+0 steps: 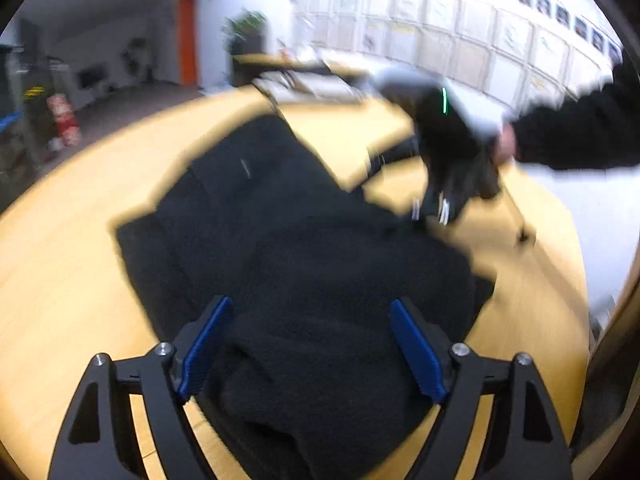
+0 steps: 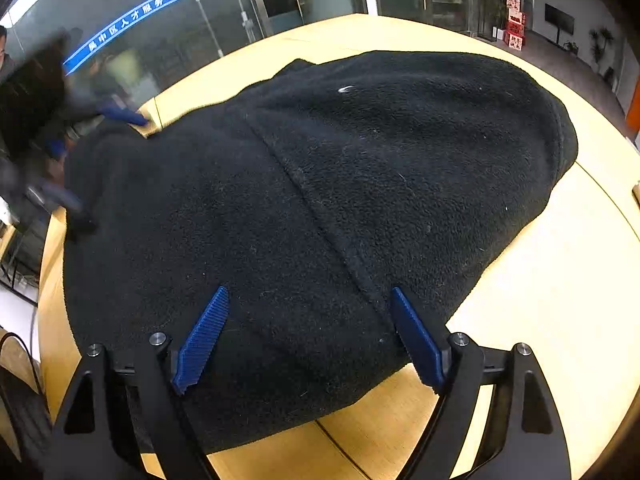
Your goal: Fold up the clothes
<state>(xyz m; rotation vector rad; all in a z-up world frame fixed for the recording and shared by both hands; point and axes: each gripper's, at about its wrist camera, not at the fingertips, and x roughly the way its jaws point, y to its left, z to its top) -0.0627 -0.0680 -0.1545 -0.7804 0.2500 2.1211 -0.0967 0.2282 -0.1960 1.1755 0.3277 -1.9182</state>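
Observation:
A black fleece garment (image 1: 288,248) lies spread on the yellow wooden table (image 1: 60,264); it also fills the right wrist view (image 2: 320,200), with a seam running down its middle. My left gripper (image 1: 312,308) is open, its blue pads (image 1: 204,344) either side of a bunched fold at the garment's near edge. My right gripper (image 2: 310,300) is open just above the garment's near edge. In the left wrist view the right gripper (image 1: 444,148) shows blurred at the garment's far side, held by a black-sleeved arm. The left gripper (image 2: 60,168) shows blurred at the left of the right wrist view.
The table edge (image 2: 560,300) curves round on the right. Glass partitions (image 2: 200,20) with a blue stripe stand behind the table. Another desk (image 1: 300,68) and a wall of framed pictures (image 1: 460,32) lie beyond. Floor and a plant (image 1: 244,32) are at far left.

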